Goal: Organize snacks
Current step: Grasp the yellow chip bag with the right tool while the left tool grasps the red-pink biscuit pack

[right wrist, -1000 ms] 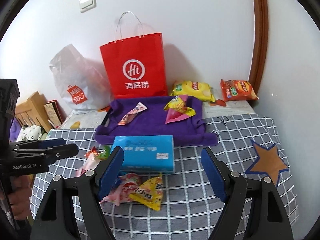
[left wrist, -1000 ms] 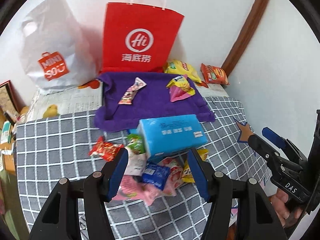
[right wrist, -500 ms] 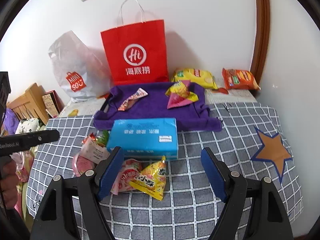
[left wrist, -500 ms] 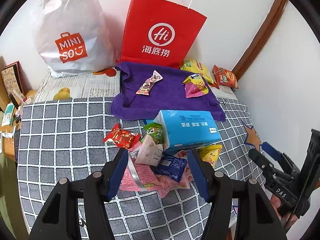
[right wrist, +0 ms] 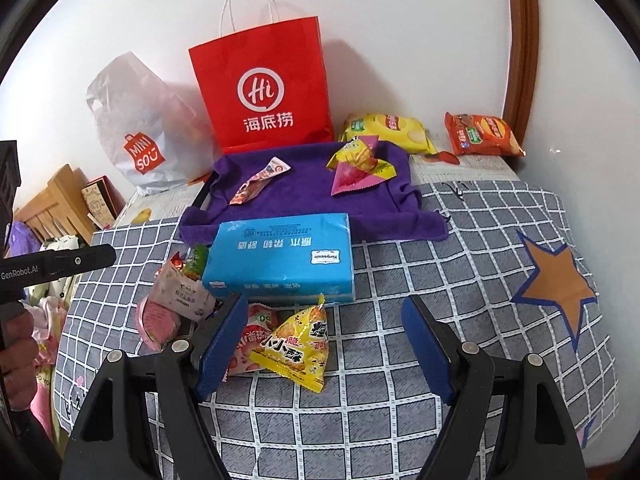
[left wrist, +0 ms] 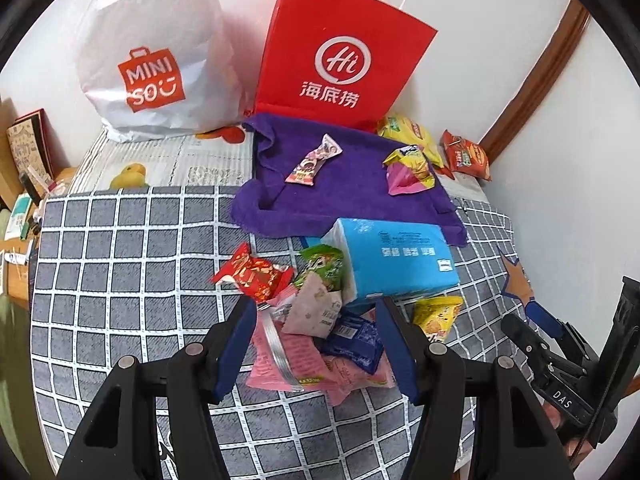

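A pile of small snack packets point(left wrist: 320, 328) lies on the grey checked cloth beside a blue tissue pack point(left wrist: 392, 264). My left gripper point(left wrist: 316, 344) is open and hangs over the pile, jaws either side of a blue packet point(left wrist: 356, 340) and a pink one point(left wrist: 292, 356). My right gripper point(right wrist: 324, 344) is open over a yellow triangular packet point(right wrist: 296, 348). A purple towel point(right wrist: 312, 196) behind holds a candy-shaped packet point(right wrist: 256, 184) and a yellow-pink packet point(right wrist: 356, 164).
A red paper bag point(right wrist: 264, 88) and a white Miniso bag point(right wrist: 136, 136) stand against the wall. A yellow chip bag point(right wrist: 384, 128) and an orange chip bag point(right wrist: 480, 134) lie at the back right. The table edge falls off left, with clutter beyond.
My left gripper has risen and drawn back, so the pile sits lower between its jaws. My right gripper has moved closer over the yellow packet. Both stay open.
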Demonstrator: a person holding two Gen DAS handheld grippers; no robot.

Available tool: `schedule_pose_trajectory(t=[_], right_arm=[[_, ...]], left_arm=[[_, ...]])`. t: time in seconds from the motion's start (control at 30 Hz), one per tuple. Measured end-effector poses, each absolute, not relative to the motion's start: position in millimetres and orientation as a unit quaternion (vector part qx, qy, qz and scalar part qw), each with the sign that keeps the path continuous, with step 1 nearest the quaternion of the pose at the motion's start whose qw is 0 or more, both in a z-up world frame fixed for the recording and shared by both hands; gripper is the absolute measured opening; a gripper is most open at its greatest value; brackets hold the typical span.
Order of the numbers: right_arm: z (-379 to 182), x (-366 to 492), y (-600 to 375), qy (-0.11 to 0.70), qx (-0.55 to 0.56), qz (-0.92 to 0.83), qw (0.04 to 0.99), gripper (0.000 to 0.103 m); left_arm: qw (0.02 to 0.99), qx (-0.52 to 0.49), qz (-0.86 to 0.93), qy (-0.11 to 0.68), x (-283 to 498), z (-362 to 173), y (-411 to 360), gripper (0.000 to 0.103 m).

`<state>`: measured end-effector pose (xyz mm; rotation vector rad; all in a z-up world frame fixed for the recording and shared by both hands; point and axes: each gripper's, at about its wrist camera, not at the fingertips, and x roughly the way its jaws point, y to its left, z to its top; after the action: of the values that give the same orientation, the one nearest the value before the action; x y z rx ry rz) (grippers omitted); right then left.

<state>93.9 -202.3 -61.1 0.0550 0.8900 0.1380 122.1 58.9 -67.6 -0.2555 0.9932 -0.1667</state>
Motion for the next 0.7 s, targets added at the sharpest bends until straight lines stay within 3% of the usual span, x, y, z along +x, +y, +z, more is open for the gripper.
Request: schedule_pose_trajectory(t=[0.1, 0.17, 0.33, 0.7], right_arm=[[-70, 98, -199, 0.437, 0.028, 0.070, 0.896, 0.079], [-77, 101, -196, 0.445, 0.026, 0.073, 0.892, 0.071], [-97, 110, -190, 0.463, 0.023, 0.075, 0.883, 0.066], [-134, 129, -185, 0.500, 0.034, 0.080, 0.862, 0.066]], left_arm=[[0.866, -0.127, -0.075, 0.477, 123, -74, 62, 0.059], [0.864, -0.130, -0.074, 0.481, 125, -80, 64, 0.059], [0.860, -0.129, -0.068, 0.490, 132, -92, 65, 0.059], [0.850, -0.134, -0.078, 0.503, 139, -109, 66, 0.059]])
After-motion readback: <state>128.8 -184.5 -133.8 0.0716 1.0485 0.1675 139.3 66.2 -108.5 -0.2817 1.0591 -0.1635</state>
